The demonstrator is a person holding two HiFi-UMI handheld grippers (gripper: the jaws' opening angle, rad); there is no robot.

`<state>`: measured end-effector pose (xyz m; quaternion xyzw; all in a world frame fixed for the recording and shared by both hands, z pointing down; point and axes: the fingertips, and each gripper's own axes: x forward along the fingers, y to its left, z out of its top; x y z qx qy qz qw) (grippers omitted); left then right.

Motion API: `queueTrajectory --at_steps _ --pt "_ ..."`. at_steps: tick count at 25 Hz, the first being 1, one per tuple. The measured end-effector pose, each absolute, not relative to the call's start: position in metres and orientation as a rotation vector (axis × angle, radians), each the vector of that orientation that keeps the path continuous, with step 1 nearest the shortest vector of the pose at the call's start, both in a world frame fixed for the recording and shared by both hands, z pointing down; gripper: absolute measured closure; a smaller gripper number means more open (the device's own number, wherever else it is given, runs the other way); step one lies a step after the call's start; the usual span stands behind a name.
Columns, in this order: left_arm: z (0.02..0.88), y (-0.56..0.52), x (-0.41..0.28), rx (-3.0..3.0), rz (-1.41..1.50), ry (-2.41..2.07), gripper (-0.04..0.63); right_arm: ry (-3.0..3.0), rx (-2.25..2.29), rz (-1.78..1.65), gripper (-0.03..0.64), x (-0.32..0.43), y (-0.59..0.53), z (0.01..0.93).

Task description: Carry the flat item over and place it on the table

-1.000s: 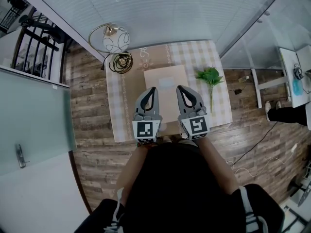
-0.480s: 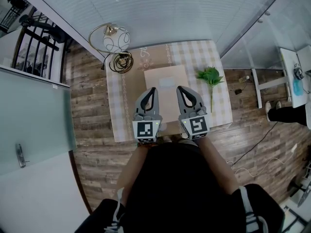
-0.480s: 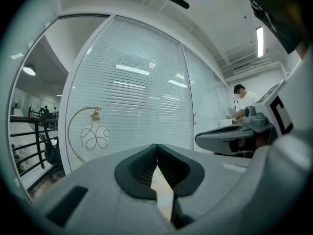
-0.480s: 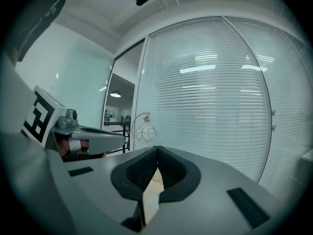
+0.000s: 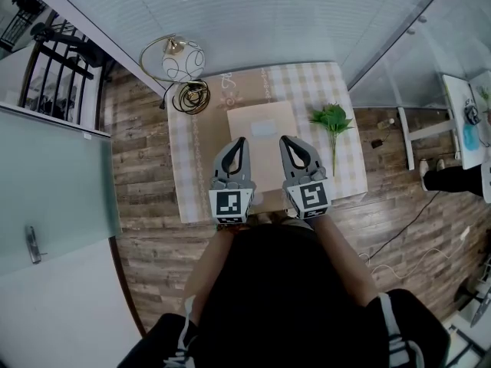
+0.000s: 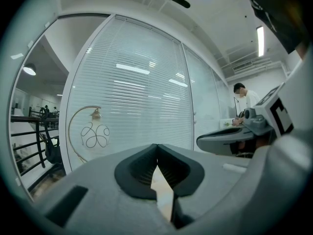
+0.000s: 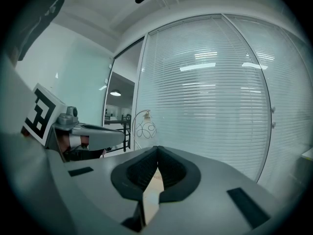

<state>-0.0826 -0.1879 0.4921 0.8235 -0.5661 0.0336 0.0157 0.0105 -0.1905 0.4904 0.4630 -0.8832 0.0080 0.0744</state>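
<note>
- The flat beige board (image 5: 262,140) sits over the middle of the checked-cloth table (image 5: 341,159); whether it rests on the cloth or hangs just above it can't be told.
- At the table's near edge, the left gripper (image 5: 239,139) and right gripper (image 5: 284,138) are each clenched on the board's near side — a beige sliver shows between both pairs of pads.
- A green sprig (image 5: 331,119) lies on the table's right part.
- Beyond the table's far left corner are a cable coil (image 5: 190,96) and a curled-wire lamp (image 5: 178,58).
- Wood-plank floor (image 5: 146,175) surrounds the table — a wall of blinds (image 5: 253,21) stands behind it.
</note>
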Motion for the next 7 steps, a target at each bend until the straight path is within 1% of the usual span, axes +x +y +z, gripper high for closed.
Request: queueTrajectory --at_steps 7 --pt "0.4919 -0.1894 -0.0799 2.565 0.114 -1.759 0.578 -2.649 1.372 0.018 0.609 0.0137 -0.1933 0.4921"
